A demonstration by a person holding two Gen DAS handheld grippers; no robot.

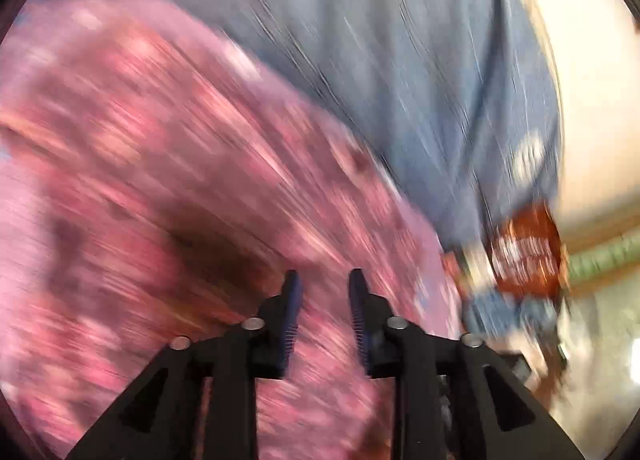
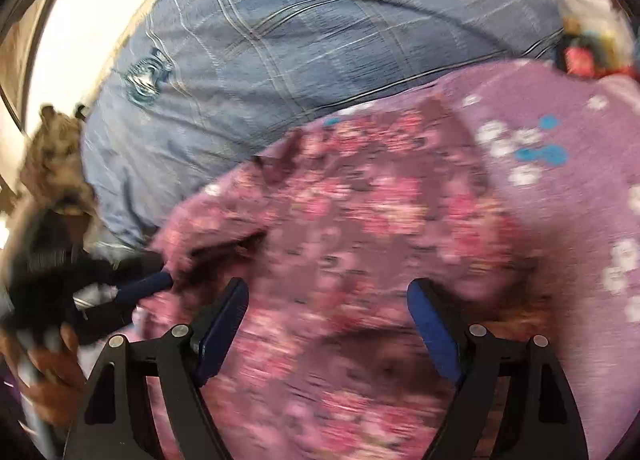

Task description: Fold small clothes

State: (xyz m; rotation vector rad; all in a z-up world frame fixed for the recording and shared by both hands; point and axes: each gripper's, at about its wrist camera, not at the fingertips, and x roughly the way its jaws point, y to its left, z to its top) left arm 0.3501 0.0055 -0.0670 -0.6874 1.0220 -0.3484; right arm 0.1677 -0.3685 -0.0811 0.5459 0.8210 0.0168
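While both views are smearing with motion blur, the pink floral garment [image 2: 352, 228] is lying across a lilac sheet [image 2: 568, 180] printed with white and blue flowers, just beside a blue plaid cover [image 2: 320, 28].

In the right wrist view the right gripper [image 2: 328, 324] is standing wide open above the garment, its blue pads [image 2: 434, 334] well apart and holding nothing — the cloth is showing between them. At the left edge of that view the left gripper [image 2: 160, 280] is reaching in, its blue tip touching the garment's edge, where the fabric is bunching.

In the left wrist view the left gripper [image 1: 323, 280] is showing a narrow gap between its fingers [image 1: 292, 292], with the pink garment [image 1: 160, 180] filling the space ahead — whether any cloth is pinched there, I cannot tell through the blur. The plaid cover [image 1: 400, 60] is lying beyond the garment.
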